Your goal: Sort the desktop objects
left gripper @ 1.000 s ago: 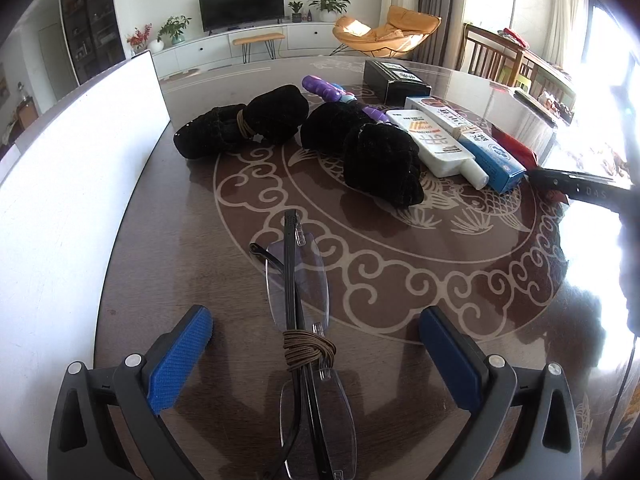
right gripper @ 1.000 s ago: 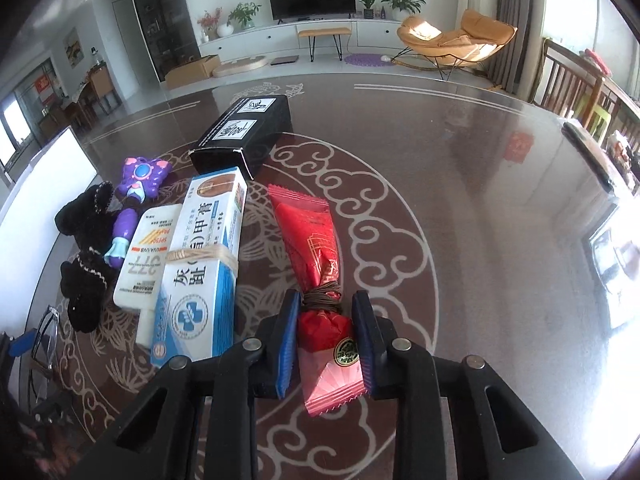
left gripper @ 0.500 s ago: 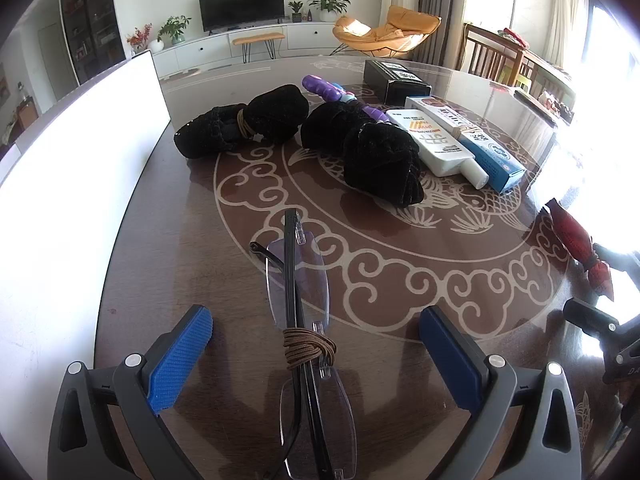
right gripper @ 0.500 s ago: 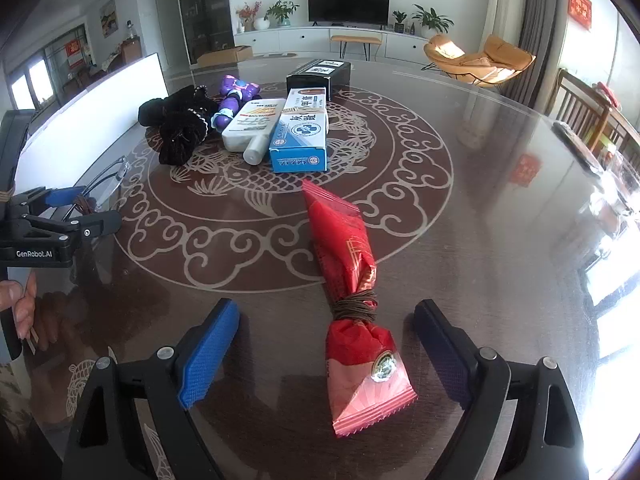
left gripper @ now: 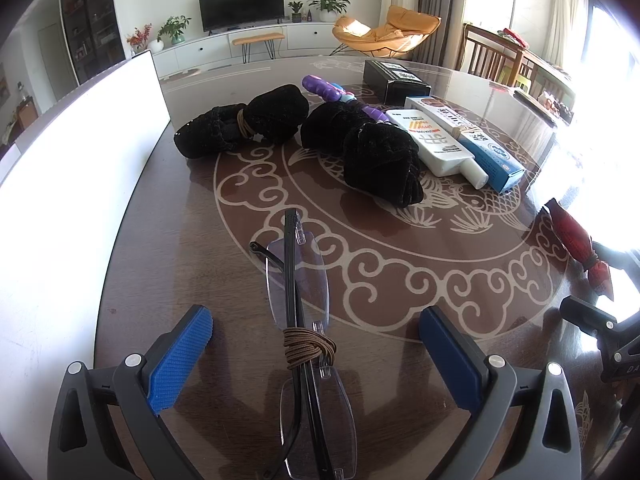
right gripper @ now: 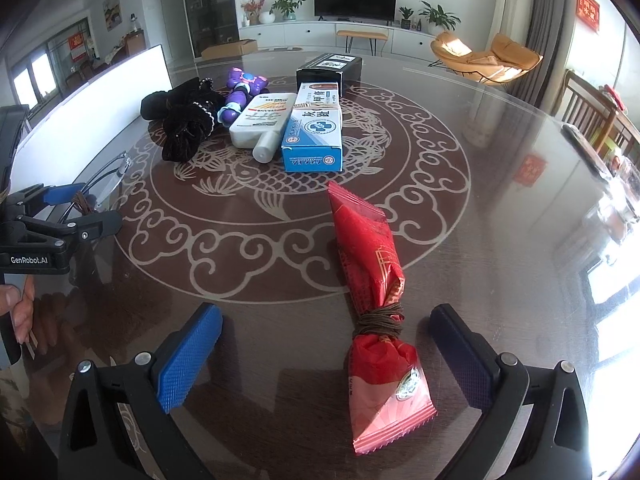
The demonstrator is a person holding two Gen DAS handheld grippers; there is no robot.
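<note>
The left gripper point(left gripper: 316, 356) is sitting with jaws wide apart around the bundled glasses point(left gripper: 306, 320), low in the frame; the right gripper point(right gripper: 326, 354) is likewise spread, with the red packets point(right gripper: 374, 304) lying between its fingers at lower centre. Neither is clamping anything. For a sound pick, each gripper should probably be closing on the cord-wrapped waist, where the bundle is narrowest and firmest, avoiding the lenses. The right view is showing the tube point(right gripper: 262, 120) and blue box point(right gripper: 316, 132) labels face-on; the left view is showing two separate black bundles point(left gripper: 244, 126).
</note>
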